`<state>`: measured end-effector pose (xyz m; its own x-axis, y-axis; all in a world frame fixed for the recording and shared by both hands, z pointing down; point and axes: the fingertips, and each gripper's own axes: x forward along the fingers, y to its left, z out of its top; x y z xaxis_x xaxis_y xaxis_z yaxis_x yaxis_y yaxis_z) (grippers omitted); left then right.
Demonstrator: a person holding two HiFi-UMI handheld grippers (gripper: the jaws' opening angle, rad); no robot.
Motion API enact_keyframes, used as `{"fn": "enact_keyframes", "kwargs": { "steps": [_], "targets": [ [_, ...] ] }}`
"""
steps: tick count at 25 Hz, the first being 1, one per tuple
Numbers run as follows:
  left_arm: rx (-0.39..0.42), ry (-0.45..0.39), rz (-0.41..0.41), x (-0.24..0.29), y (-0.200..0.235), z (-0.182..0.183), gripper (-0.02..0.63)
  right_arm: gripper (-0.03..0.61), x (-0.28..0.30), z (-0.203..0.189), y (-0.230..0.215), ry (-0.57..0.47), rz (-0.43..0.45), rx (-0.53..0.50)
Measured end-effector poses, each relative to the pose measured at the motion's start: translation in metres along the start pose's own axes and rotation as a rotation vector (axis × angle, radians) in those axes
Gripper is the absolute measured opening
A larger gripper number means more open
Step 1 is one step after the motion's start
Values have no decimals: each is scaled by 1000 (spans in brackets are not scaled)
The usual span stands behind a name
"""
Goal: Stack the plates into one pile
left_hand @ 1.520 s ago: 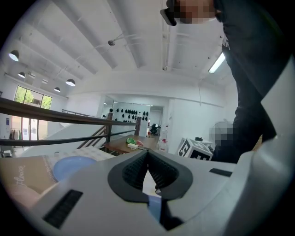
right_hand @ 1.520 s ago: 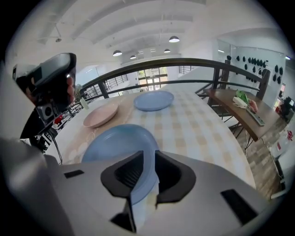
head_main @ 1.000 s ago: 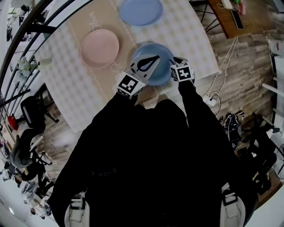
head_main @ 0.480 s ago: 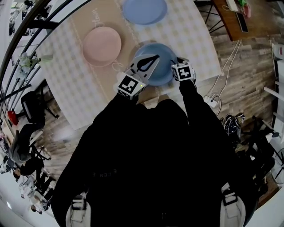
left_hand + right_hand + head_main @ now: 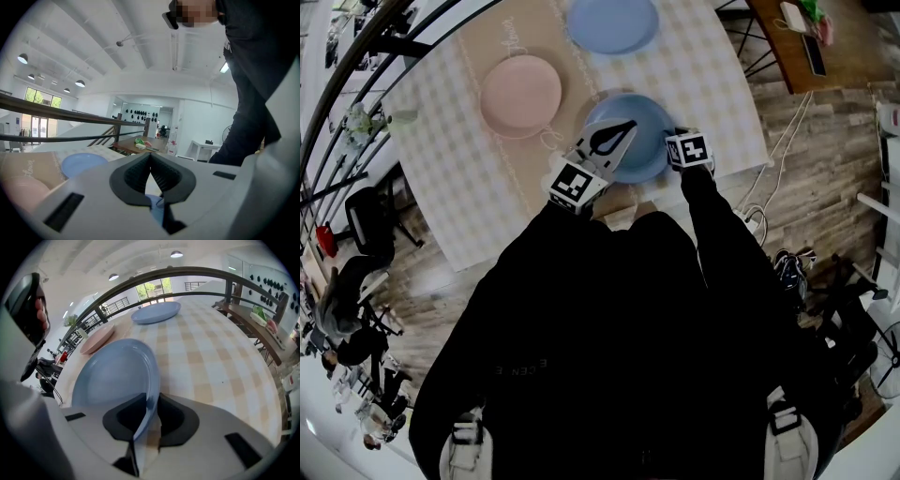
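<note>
Jaws of the right gripper [image 5: 151, 398] have just been closing and pinch the near blue plate [image 5: 110, 376] by its rim, probably to lift it for stacking, while the left gripper [image 5: 150, 155] hovers empty, jaws together.

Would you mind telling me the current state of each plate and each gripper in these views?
near blue plate: flat on the table, rim between the right gripper's fingers.
pink plate: flat, alone, unstacked.
far blue plate: flat, alone, unstacked.
left gripper: shut, empty, above the near blue plate.
right gripper: fingers have just been closing, now on that rim.
</note>
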<state>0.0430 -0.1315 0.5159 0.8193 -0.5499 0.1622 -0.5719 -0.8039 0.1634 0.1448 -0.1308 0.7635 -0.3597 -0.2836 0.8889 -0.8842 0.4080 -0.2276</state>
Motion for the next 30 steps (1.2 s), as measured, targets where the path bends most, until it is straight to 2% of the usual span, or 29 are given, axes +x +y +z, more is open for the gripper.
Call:
{"fn": "enact_keyframes", "kwargs": {
  "steps": [4,11,30],
  "targets": [
    [2,0,13,-6,-1,0,20,66,-2,-6,10,0,52,41],
    [10,3,29,-18,-2,2,20,25,-14,9,19,-74,137,184],
    [37,-32,102,-48,21,24,20,24,-34,51,23,-78,181,268]
  ]
}}
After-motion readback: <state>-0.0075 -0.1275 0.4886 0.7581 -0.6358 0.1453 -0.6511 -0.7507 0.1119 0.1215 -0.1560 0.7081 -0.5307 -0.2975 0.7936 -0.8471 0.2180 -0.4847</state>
